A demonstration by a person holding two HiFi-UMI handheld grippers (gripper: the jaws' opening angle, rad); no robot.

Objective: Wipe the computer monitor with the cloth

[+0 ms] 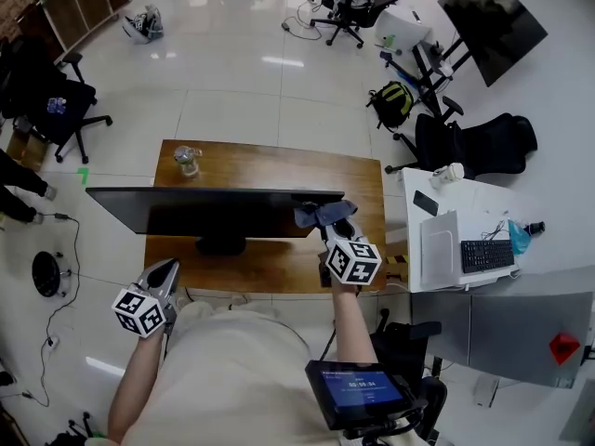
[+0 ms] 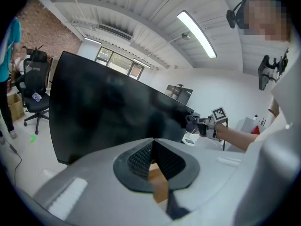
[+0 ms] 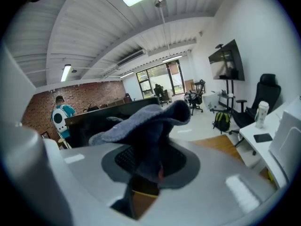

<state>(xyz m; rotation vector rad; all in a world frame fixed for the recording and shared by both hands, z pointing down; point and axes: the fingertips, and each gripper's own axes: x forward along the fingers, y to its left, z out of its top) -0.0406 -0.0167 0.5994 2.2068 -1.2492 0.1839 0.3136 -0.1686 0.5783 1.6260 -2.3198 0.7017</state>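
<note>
A wide black monitor (image 1: 214, 207) stands on a wooden desk (image 1: 279, 165), and the head view looks down on its top edge. My right gripper (image 1: 332, 232) is shut on a grey-blue cloth (image 1: 322, 214), which it holds at the monitor's right end. In the right gripper view the cloth (image 3: 146, 126) bulges up out of the jaws, with the monitor (image 3: 110, 114) just behind it. My left gripper (image 1: 168, 269) hangs at the desk's front left, below the screen, shut and empty. The left gripper view shows the dark screen (image 2: 108, 112) ahead and the cloth (image 2: 192, 122) at its far right.
A small clear bottle (image 1: 187, 159) stands on the desk's far left corner. A white table (image 1: 446, 203) with a keyboard (image 1: 486, 255) adjoins on the right. Black office chairs (image 1: 474, 142) and a backpack (image 1: 392, 100) are behind it. A person (image 3: 60, 114) stands far off.
</note>
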